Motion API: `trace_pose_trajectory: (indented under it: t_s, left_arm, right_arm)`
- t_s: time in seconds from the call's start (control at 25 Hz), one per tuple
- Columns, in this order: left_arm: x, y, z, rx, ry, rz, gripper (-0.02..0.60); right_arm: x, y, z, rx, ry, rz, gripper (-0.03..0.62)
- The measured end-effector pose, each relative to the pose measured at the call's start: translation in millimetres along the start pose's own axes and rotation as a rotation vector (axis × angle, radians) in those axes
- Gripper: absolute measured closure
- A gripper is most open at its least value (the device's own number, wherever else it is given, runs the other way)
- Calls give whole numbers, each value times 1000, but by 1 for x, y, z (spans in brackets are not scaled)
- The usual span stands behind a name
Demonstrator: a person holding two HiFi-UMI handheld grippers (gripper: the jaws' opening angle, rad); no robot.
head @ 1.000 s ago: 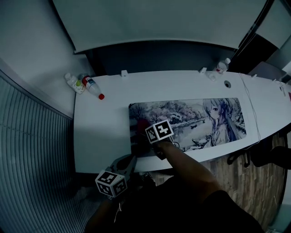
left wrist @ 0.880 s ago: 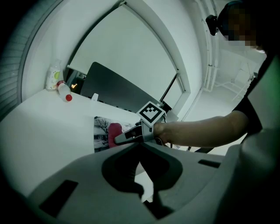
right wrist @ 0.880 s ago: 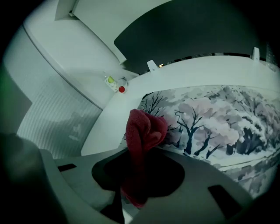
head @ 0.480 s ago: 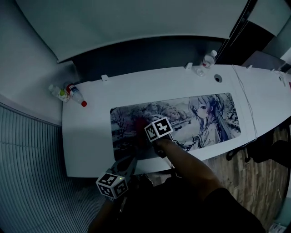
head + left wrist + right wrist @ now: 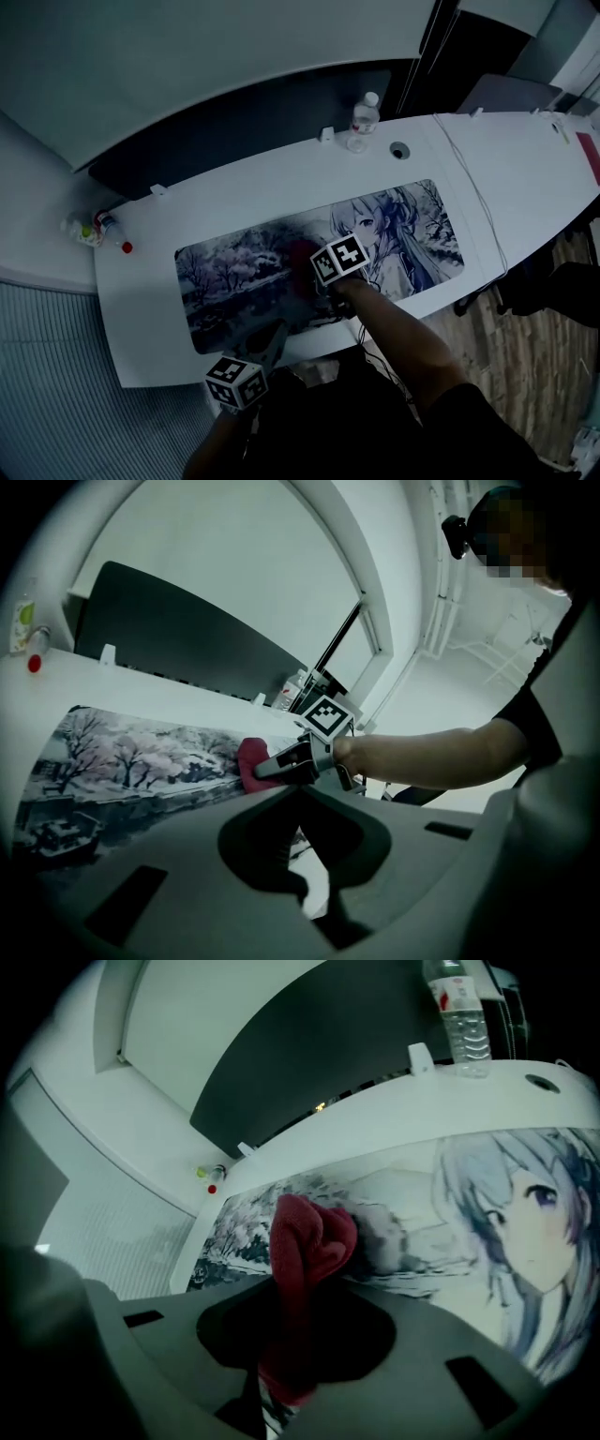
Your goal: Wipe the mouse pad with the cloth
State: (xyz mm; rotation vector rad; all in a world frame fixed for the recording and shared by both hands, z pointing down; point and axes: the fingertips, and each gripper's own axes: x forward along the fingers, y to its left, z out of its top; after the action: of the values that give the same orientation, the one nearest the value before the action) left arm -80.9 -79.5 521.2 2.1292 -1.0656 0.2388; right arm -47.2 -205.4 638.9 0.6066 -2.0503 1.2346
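Right gripper: jaws clamped on the dark red cloth, a bunched wad sticking out past the tips. Left gripper: jaws together with nothing in them, parked off the front edge of the table, not touching the pad.

Change over the last second:
- Right gripper and cloth have travelled along the mouse pad, from the tree end on the left to about the middle. They now sit just beside the printed girl.
- The head camera swung too, so the table sits differently in frame. The shift relative to the print is still real.
- Left gripper hasn't moved relative to the table edge.

Read: a left-to-right wipe stroke is in progress, roughly halfway along one band. The girl end is probably still to do. One pass likely won't cover the pad's full depth.

Pad:
- A long desk mat lying flat near the table's front edge, with no visible curl or bunching.
- The print shows blossom trees and water on the left and an anime-style girl on the right.
- No dirt can be made out in this dim light.

Cloth appears to rest on the pad, but actual contact pressure can't be confirmed.
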Motion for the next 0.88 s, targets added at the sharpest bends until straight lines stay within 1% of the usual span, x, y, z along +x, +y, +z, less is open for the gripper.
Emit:
trace_pose_trajectory:
  t_s: [0.2, 0.32, 0.6, 0.88]
  left_arm:
    - [49, -30, 8, 21, 26, -40, 575]
    - [77, -44, 11, 29, 33, -56, 575]
    - [134, -81, 19, 44, 42, -91, 575]
    - [170, -109, 19, 64, 66, -112, 575]
  right_arm:
    - [-52, -65, -1, 35, -22, -13, 484]
    - [-86, -107, -5, 60, -42, -35, 484]
    - [-169, -206, -17, 155, -102, -93, 484]
    - [-230, -277, -28, 218, -145, -135, 484]
